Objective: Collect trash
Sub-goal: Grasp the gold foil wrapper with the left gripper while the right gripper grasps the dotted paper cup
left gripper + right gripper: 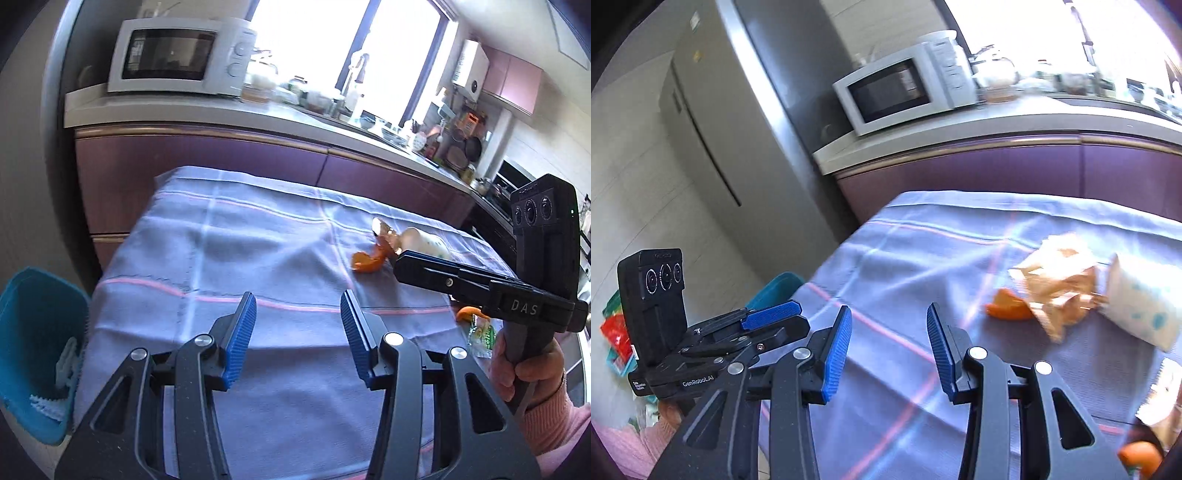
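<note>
My left gripper [298, 317] is open and empty above the purple-clothed table [229, 251]. My right gripper [888, 332] is open and empty too; in the left wrist view it [410, 264] hovers by the trash at the table's right. There lie an orange peel [367, 263] [1008, 307], a crumpled tan wrapper [388, 236] [1060, 284] and a white paper cup on its side [428, 245] [1141, 310]. More peel [467, 314] and a green wrapper [482, 334] lie near the right edge.
A teal bin [37, 350] [775, 290] stands on the floor left of the table, with white trash inside. Behind the table runs a counter [258, 114] with a microwave [177, 55] [905, 88]. A fridge [738, 129] stands left.
</note>
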A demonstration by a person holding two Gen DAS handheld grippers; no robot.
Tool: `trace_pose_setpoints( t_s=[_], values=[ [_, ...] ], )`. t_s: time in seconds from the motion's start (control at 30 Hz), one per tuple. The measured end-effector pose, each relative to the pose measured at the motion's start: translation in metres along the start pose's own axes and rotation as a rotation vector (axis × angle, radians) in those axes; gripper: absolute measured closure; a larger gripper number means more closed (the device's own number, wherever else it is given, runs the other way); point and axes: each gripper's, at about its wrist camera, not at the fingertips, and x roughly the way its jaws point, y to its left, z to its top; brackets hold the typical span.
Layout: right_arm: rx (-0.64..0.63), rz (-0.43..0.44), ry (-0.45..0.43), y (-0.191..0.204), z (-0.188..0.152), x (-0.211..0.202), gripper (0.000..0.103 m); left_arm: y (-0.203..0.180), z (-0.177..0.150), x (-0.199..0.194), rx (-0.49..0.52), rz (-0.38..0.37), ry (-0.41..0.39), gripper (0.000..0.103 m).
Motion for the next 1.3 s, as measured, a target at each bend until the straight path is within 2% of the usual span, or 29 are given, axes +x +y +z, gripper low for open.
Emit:
trace_pose_setpoints(
  t_s=[0.2, 0.43, 0.67, 0.87, 0.93, 1.0, 1.13, 1.17, 1.23, 1.3],
  values=[
    [0.098, -0.114, -0.078, -0.06, -0.002, -0.051, 0.059, -0.047, 0.012, 0.046, 0.055, -0.08, 0.068, 0.055],
    [0.217, -0.219, -0.114, -0.129, 0.001, -0.076, 0.056, -0.08, 0.03, 0.089, 0.074, -0.148, 0.133, 0.053],
    [0.314, -0.196, -0.073, -0.178, 0.003, -0.066, 0.055, -0.1, 0.041, 0.126, 0.072, -0.146, 0.178, 0.053],
    [0.363, -0.13, -0.026, -0.193, 0.002, -0.048, 0.054, -0.102, 0.05, 0.153, 0.021, -0.169, 0.227, 0.055],
    [0.367, -0.105, -0.018, -0.192, 0.001, -0.045, 0.054, -0.102, 0.05, 0.161, 0.005, -0.182, 0.248, 0.06],
    [0.357, -0.086, -0.014, -0.191, 0.001, -0.043, 0.056, -0.103, 0.05, 0.167, 0.001, -0.192, 0.258, 0.066],
    [0.348, -0.06, -0.004, -0.19, -0.002, -0.039, 0.078, -0.105, 0.048, 0.171, 0.002, -0.195, 0.27, 0.081],
    [0.345, -0.055, -0.002, -0.189, -0.003, -0.039, 0.081, -0.106, 0.048, 0.172, 0.005, -0.192, 0.268, 0.08],
    [0.334, -0.052, -0.005, -0.187, -0.003, -0.039, 0.084, -0.106, 0.048, 0.172, 0.009, -0.19, 0.267, 0.092],
    [0.32, -0.048, -0.009, -0.184, -0.004, -0.041, 0.088, -0.105, 0.047, 0.172, 0.005, -0.197, 0.268, 0.092]
  ],
)
